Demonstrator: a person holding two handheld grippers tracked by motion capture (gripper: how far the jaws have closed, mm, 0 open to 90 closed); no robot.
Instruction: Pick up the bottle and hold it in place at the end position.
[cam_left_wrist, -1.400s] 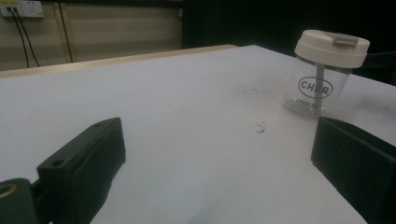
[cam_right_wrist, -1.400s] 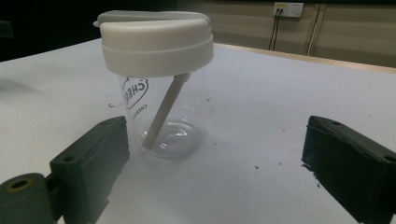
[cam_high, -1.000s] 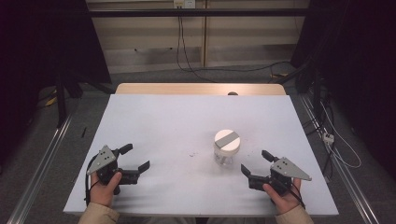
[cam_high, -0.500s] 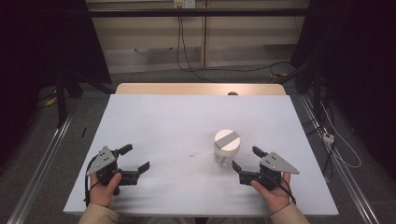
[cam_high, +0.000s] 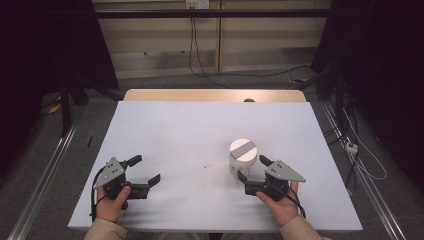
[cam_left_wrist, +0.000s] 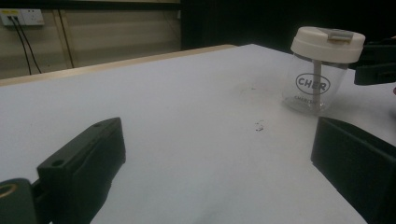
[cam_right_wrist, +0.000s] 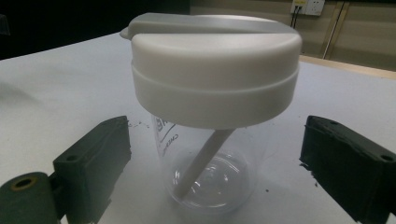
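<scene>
Cup (cam_left_wrist: 320, 70) lettering partly hidden behind straw (cam_left_wrist: 317, 84), perhaps "CHER".

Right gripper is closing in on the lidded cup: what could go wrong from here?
1. The right gripper has open jaws at either side of the clear cup; a push from one jaw could tip it.
2. Gripping under the wide white lid, the smooth wall might slip.
</scene>
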